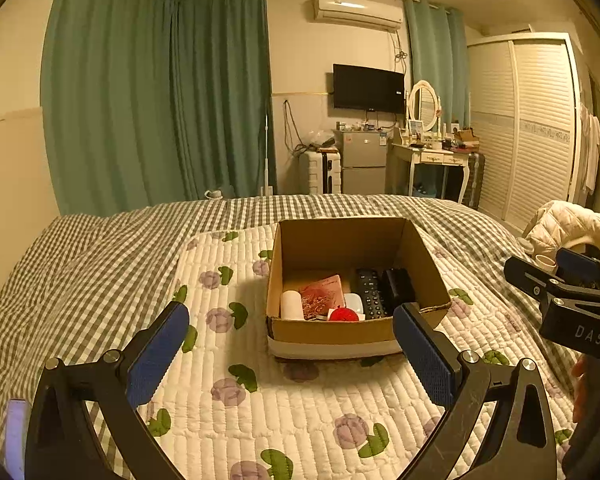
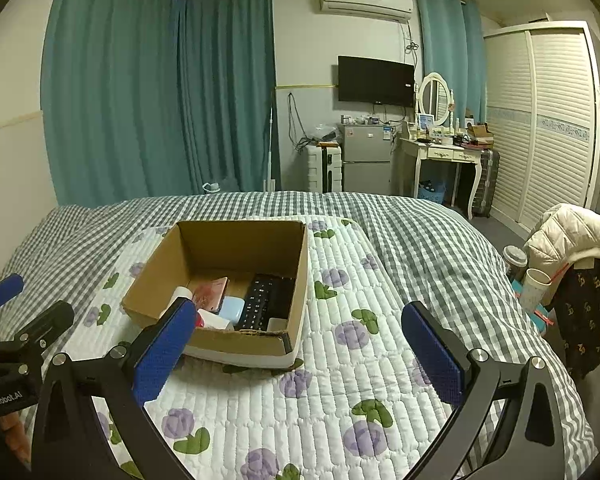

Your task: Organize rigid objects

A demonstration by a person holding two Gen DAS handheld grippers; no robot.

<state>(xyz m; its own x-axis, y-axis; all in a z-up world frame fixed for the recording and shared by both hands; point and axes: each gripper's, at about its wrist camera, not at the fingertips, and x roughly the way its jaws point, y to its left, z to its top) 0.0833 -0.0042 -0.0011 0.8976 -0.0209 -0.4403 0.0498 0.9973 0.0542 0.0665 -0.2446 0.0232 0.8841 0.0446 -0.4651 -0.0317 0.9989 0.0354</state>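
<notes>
Both my claws, left gripper [image 1: 290, 344] and right gripper [image 2: 296, 344], hang wide and empty; the box [image 1: 332, 334] sits packed on the quilt [image 1: 300, 412]. Bump its near wall and the remote [image 1: 370, 294] could spill.

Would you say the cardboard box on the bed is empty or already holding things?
Holding things: the cardboard box contains a black remote, a white bottle and a red item.

Brown cardboard box [image 1: 332, 336] on white purple-flowered quilt [image 1: 284, 408] over grey-checked bedspread [image 1: 80, 264].
</notes>
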